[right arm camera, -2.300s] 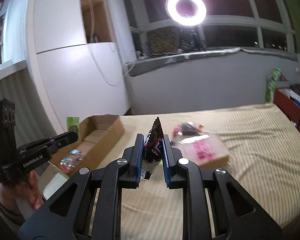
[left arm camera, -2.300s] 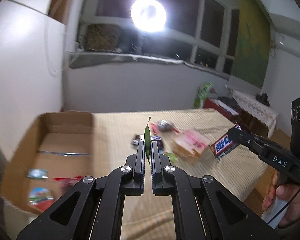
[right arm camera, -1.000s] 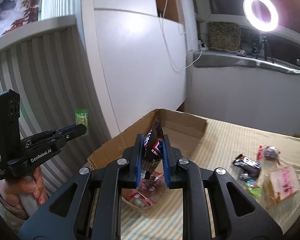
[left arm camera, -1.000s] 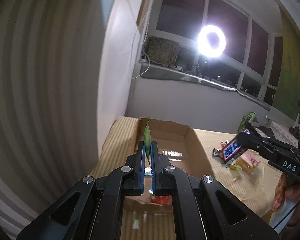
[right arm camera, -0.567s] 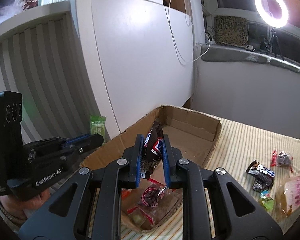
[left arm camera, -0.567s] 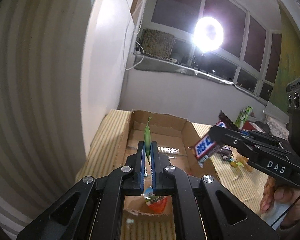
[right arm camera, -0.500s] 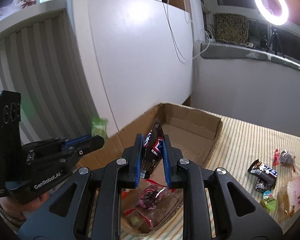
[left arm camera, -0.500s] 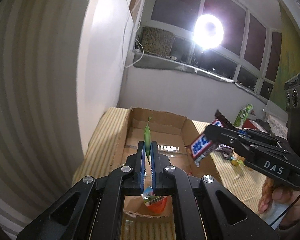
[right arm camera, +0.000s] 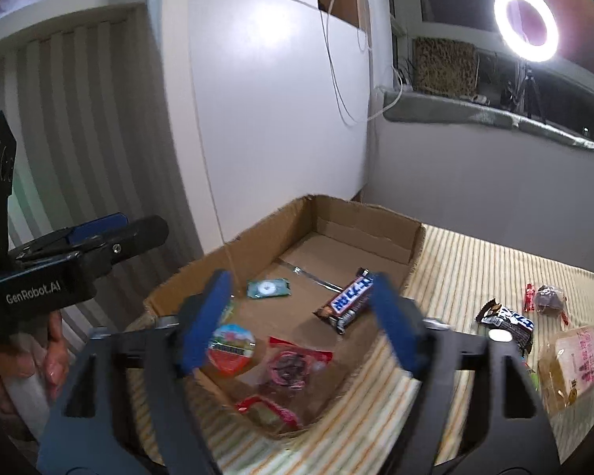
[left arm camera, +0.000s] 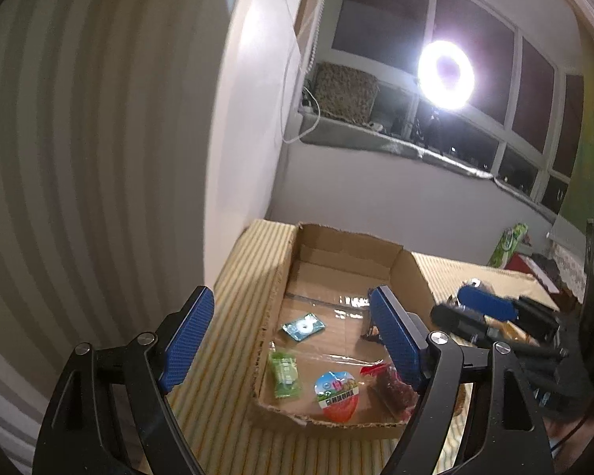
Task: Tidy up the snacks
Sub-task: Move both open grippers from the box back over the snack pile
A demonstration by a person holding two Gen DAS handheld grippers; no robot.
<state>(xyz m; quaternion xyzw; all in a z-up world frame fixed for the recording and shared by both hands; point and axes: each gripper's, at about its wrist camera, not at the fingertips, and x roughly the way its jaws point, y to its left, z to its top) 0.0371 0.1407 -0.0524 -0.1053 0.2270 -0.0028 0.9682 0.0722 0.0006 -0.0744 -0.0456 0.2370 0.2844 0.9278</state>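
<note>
The right gripper [right arm camera: 303, 316] is showing blurred, its left finger [right arm camera: 204, 316] covering part of the green packet [left arm camera: 284, 374]. In the left view, the right finger [left arm camera: 396, 340] is hiding most of the bar [right arm camera: 346, 301] and an edge of the red bag [left arm camera: 390, 386]. The bread pack [right arm camera: 574, 360] is running off the right edge.

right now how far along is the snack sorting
Partly done. The cardboard box already holds a chocolate bar, a green packet, a teal packet, a jelly cup and red-wrapped snacks. Nothing is in hand: the left hand-held gripper and right hand-held gripper are both open over the box. Left on the striped cloth: another dark bar, a small dark candy and a pink bread pack.
</note>
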